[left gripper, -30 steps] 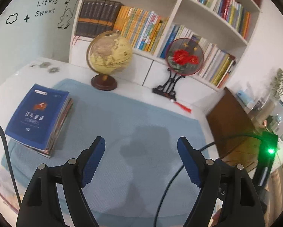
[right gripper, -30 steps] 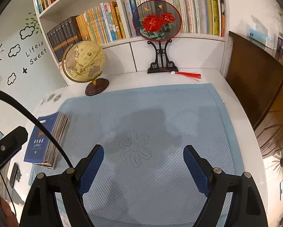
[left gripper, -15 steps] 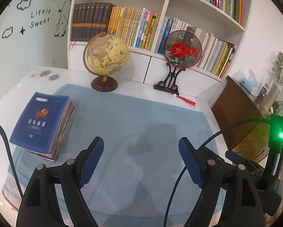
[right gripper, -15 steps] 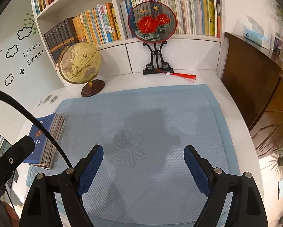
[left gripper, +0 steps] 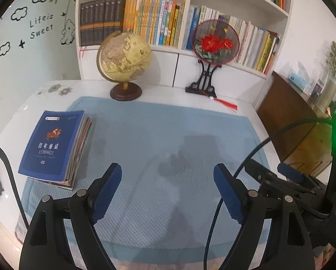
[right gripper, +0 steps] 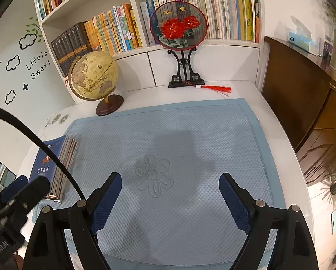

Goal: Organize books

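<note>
A stack of thin books with a dark blue cover on top lies flat at the left edge of the light blue mat. It also shows in the right wrist view, at the left. My left gripper is open and empty, above the mat and to the right of the stack. My right gripper is open and empty over the mat's flower pattern. The right gripper's body shows in the left wrist view.
A globe and a round flower fan on a black stand stand at the back of the white table. Behind them is a white bookshelf full of upright books. A brown cabinet stands to the right.
Both grippers have pulled back and tilted a little, so the stack and shelf sit differently in view. Both stay open. The books have not moved.
</note>
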`<state>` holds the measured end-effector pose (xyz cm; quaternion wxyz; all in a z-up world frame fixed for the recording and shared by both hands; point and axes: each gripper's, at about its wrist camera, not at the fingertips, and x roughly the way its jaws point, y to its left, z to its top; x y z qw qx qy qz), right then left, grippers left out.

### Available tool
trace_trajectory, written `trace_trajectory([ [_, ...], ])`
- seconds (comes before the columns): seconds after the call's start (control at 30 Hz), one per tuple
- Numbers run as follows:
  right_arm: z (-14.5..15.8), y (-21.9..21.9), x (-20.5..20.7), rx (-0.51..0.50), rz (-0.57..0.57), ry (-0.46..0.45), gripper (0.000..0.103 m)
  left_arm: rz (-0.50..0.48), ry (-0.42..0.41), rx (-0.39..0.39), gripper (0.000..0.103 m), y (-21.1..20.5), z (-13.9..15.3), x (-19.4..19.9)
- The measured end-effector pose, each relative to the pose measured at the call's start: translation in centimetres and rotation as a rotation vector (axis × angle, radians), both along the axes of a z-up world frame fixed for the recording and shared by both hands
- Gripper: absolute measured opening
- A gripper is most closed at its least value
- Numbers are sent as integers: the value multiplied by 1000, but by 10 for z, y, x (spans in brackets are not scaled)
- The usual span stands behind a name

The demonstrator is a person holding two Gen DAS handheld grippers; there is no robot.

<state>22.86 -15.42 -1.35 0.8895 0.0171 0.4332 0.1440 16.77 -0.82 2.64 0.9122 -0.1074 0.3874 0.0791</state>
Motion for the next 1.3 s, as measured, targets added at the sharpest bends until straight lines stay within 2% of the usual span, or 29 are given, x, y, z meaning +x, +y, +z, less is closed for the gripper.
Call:
trace_trajectory([
  [0.17,0,3,-3,-15,5,-2,87,-23,34,-7,83,-4,-8,0],
  [0.57,-2,3,-5,-21,2,11,87,-14,57,16,83,-1,-12,-1],
  [0.9,-4,6,-6,-54,5,10,87,-13,87,-4,83,-1,-20,2],
  [1.13,-6,-23,5,-164,-63,-30,87,23,130,38,83,24,-37,16],
  [1.3,-11,-46,16,-147,-110,1,87,59,167,62,83,39,-51,25],
])
